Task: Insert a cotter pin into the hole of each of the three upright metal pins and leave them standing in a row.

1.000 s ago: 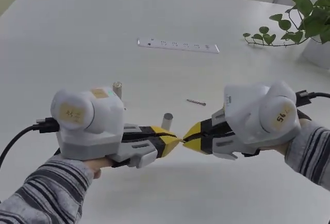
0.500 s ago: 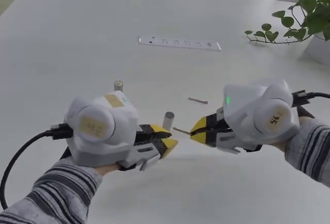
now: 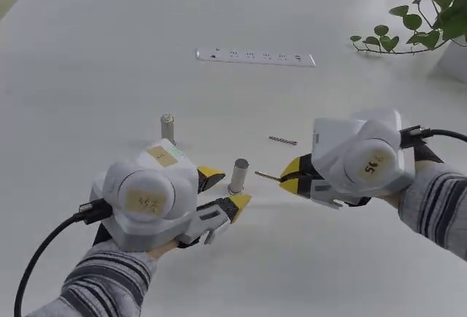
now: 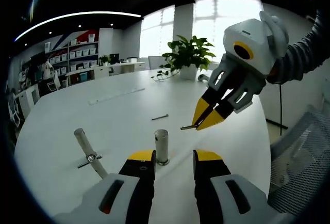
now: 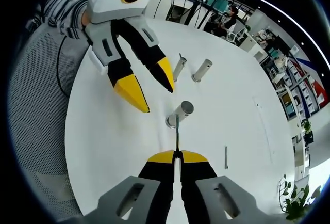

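Nearest, holding the left claw (image 3: 226,188) low over the white table (image 3: 102,47), yellow-tipped jaws spread apart and gripping nothing. Aiming them, in the left gripper view, at a short upright grey metal pin (image 3: 238,175) standing just ahead (image 4: 162,145).

Pinching a thin metal cotter pin (image 3: 266,177) in the right claw (image 3: 292,174), jaws clamped together on its rear end. Pointing its free end at the upper part of that grey pin, just beside it; touching or not, impossible to tell.

Looking past these, to the left, at a second upright metal pin (image 3: 168,127) with an inserted cotter pin (image 4: 90,158) crossing its shaft. Looking farther on at a loose cotter pin (image 3: 282,141) lying flat, then a white power strip (image 3: 255,57), and a green leafy plant (image 3: 423,25) at the far right.
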Tool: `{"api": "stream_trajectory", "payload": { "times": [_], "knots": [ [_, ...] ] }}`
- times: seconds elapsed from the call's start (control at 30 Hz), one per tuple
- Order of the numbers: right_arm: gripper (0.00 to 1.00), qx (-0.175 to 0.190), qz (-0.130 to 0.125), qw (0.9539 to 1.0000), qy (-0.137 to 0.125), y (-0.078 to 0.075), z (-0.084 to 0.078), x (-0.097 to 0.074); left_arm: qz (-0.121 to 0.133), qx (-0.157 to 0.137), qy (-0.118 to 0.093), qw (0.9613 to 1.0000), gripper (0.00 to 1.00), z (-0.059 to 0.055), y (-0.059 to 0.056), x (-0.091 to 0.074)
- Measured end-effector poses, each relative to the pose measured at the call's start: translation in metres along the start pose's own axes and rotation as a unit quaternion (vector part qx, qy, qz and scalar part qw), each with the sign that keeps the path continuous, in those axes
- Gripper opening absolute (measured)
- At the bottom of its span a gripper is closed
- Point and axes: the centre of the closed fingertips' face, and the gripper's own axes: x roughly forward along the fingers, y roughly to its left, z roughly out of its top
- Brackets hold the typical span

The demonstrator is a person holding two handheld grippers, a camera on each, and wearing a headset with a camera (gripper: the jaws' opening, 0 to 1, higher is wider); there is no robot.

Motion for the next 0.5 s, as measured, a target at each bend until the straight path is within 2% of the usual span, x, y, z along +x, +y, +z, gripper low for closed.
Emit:
{"api": "stream_trajectory", "payload": {
  "times": [0.1, 0.3, 0.5],
  "knots": [
    [0.0, 0.007, 0.004, 1.0, 0.0, -0.003, -0.001, 0.004, 0.01, -0.004, 0.004, 0.9999, 0.27, -0.002, 0.002, 0.005],
    [0.0, -0.003, 0.007, 0.9999, 0.01, -0.009, -0.004, 0.01, 0.033, -0.015, 0.016, 0.9992, 0.28, -0.007, 0.011, 0.019],
    [0.0, -0.016, 0.005, 0.9997, 0.016, -0.014, -0.005, 0.015, 0.041, -0.031, 0.01, 0.9986, 0.24, -0.007, 0.018, 0.033]
  ]
}}
